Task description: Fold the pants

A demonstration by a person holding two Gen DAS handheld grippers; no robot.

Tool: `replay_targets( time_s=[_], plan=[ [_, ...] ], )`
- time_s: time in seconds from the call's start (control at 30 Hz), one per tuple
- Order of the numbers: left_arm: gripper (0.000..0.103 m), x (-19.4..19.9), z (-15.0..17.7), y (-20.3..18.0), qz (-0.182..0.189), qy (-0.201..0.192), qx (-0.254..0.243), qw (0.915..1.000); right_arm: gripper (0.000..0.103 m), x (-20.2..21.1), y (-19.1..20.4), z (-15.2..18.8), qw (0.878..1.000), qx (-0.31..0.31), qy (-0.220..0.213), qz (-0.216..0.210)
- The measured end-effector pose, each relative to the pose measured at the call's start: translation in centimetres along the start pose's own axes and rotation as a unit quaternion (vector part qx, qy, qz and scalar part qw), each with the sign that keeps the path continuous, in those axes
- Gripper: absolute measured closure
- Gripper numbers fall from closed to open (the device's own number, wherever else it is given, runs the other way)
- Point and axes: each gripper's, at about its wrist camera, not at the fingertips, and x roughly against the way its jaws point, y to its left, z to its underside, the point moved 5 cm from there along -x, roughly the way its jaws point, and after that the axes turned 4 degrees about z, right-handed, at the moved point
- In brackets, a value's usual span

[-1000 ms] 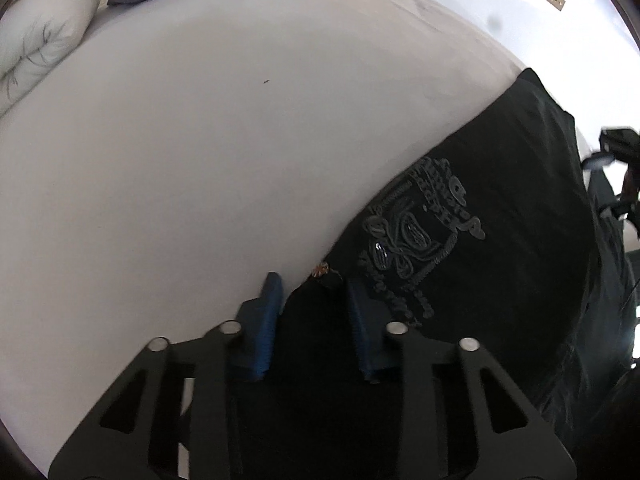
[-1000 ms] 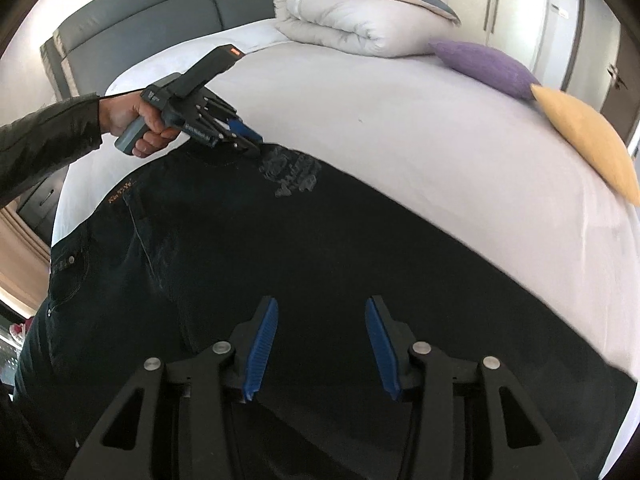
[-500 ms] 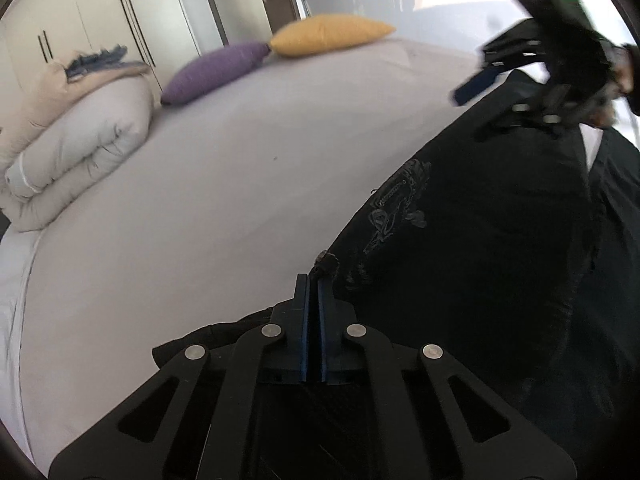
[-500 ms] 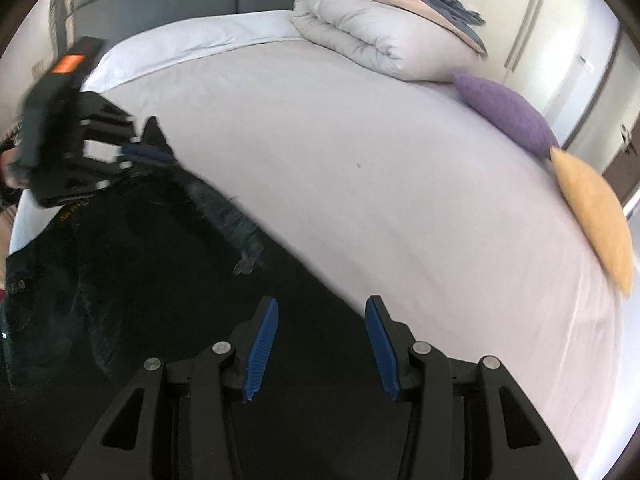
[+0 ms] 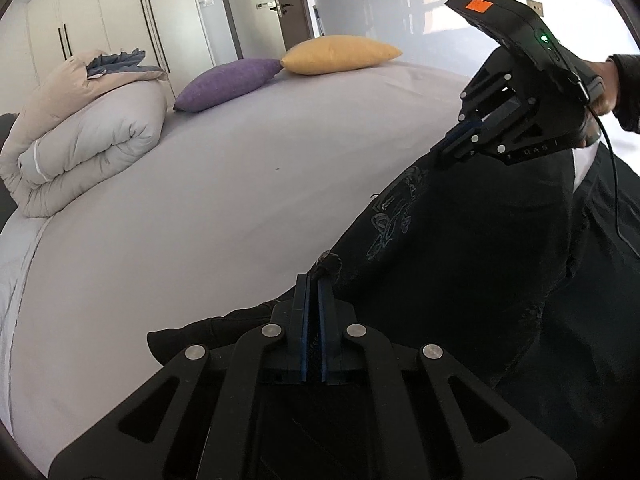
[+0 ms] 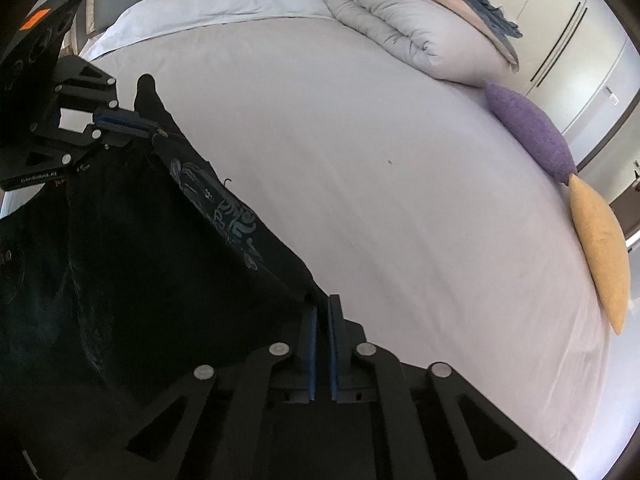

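Observation:
Dark denim pants with a pale printed pattern hang stretched between my two grippers above the bed. My left gripper is shut on one edge of the pants. My right gripper is shut on the far edge of the same fabric. In the left wrist view the right gripper grips the cloth at the upper right. In the right wrist view the left gripper pinches the cloth at the upper left. The lower part of the pants drops out of sight.
A wide bed with a pale sheet lies ahead. A rolled duvet sits at its far side, with a purple cushion and a yellow cushion beside it. Wardrobe doors stand behind.
Both grippers have shut on the pants edge, the left one first. They have lifted the fabric off the bed and now hold it stretched between them.

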Motion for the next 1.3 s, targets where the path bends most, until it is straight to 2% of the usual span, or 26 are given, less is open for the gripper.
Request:
replay_targets(
  time_s=[0.17, 0.3, 0.4, 0.5, 0.63, 0.7, 0.77, 0.83, 0.97, 1.03, 1.3],
  plan=[
    [0.101, 1.8, 0.8, -0.5, -0.002, -0.009, 0.008, 0.9999, 0.100, 1.9, 1.7, -0.4, 0.999, -0.027, -0.022, 0.007],
    [0.101, 4.3, 1.7, -0.9, -0.005, -0.018, 0.023, 0.9996, 0.100, 3.7, 5.1, -0.8, 0.997, -0.042, -0.052, -0.032],
    [0.101, 6.6, 2.9, -2.1, -0.007, -0.019, 0.029, 0.9994, 0.100, 5.2, 8.6, -0.5, 0.997, -0.017, -0.064, -0.051],
    [0.101, 8.7, 4.8, -3.8, -0.012, -0.015, 0.023, 0.9995, 0.100, 6.6, 11.8, 1.0, 0.997, 0.020, -0.064, -0.047],
    [0.101, 11.2, 7.9, -6.8, -0.011, -0.004, 0.005, 0.9999, 0.100, 9.0, 15.8, 4.5, 0.995, 0.086, -0.056, -0.007],
    [0.101, 12.2, 10.0, -8.5, -0.020, 0.011, -0.016, 0.9996, 0.100, 10.0, 17.8, 6.8, 0.989, 0.135, -0.048, 0.035],
    [0.101, 12.7, 11.9, -9.7, -0.016, 0.025, -0.020, 0.9993, 0.101, 10.6, 20.4, 9.2, 0.972, 0.212, -0.038, 0.092],
    [0.101, 13.2, 13.8, -11.0, 0.001, 0.037, -0.014, 0.9992, 0.101, 11.1, 23.2, 11.8, 0.948, 0.285, -0.031, 0.138],
    [0.101, 14.2, 16.6, -14.2, 0.001, 0.061, -0.042, 0.9972, 0.101, 11.5, 25.7, 14.2, 0.944, 0.296, -0.026, 0.144],
    [0.101, 14.4, 17.4, -15.1, -0.004, 0.069, -0.055, 0.9961, 0.101, 11.4, 26.6, 15.0, 0.938, 0.307, -0.024, 0.159],
    [0.101, 15.4, 19.5, -16.4, -0.010, 0.084, -0.069, 0.9940, 0.101, 12.3, 29.5, 15.4, 0.925, 0.334, -0.034, 0.176]
  ],
)
